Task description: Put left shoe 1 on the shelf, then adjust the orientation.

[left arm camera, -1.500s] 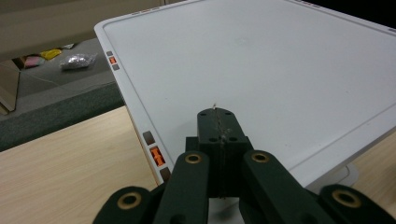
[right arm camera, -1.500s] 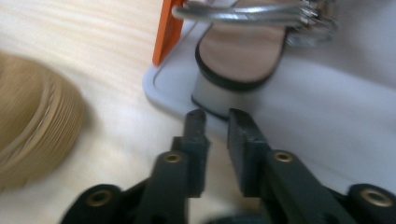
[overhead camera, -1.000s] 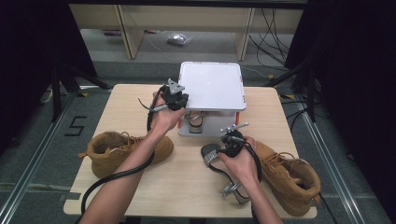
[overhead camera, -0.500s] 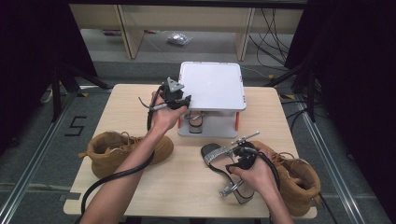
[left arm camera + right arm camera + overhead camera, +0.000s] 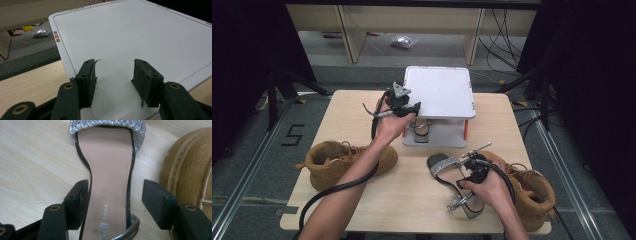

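A black high-heeled sandal (image 5: 443,164) with a silver toe strap lies on the wooden table (image 5: 412,200), beside the right tan boot (image 5: 532,192). My right gripper (image 5: 463,172) hovers over it. Its jaws have just been opening and now straddle the sandal's insole (image 5: 110,157) without pressing; in the right gripper view this gripper (image 5: 116,183) is open. My left gripper (image 5: 413,108) hangs at the left edge of the white rack (image 5: 447,90). Its jaws have also just been opening, and this gripper (image 5: 115,67) is empty over the white top panel (image 5: 140,35).
A second sandal (image 5: 422,129) sits on the rack's lower shelf, between orange posts. The left tan boot (image 5: 339,160) lies near the table's left side. Cables trail from both grippers. Dark floor and shelving lie beyond the far edge.
My right hand has shifted right and slightly nearer along the sandal, toward the right boot. The left hand has stayed at the rack's edge.
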Tool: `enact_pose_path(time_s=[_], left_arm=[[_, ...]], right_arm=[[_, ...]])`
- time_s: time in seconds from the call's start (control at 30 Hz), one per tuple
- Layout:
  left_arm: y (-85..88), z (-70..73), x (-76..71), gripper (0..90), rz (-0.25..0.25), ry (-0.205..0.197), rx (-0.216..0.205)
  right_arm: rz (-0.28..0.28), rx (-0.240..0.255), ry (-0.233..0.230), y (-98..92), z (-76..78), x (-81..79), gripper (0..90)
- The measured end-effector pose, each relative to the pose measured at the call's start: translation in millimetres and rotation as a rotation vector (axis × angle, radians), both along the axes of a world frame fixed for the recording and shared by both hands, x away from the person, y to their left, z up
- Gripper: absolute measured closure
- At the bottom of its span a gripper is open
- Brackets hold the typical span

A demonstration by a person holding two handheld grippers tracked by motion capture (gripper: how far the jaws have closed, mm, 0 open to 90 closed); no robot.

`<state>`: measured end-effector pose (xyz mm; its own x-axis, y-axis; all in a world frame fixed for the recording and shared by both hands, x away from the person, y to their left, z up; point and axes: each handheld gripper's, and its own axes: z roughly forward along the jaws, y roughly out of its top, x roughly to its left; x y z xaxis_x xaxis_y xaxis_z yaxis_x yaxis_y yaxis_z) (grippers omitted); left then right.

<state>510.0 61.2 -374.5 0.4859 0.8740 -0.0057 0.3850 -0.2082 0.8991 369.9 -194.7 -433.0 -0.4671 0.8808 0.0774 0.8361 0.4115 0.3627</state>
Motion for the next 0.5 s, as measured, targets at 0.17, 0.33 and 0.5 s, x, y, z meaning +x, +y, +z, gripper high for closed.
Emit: enact_pose_path(time_s=[0.17,0.33,0.5], left_arm=[[-0.1,-1.2,-0.5,52.9,0.001,0.004,-0.001],[-0.5,-1.2,0.1,54.0,0.001,0.014,-0.01],[-0.2,-1.4,0.4,53.5,0.005,0.019,-0.019]], right_arm=[[-0.011,-0.003,0.004,0.6,1.3,-1.7,39.0],[0.006,-0.005,0.006,0.4,1.3,-0.6,39.0],[-0.014,-0.007,0.01,-0.3,3.9,0.1,38.9]])
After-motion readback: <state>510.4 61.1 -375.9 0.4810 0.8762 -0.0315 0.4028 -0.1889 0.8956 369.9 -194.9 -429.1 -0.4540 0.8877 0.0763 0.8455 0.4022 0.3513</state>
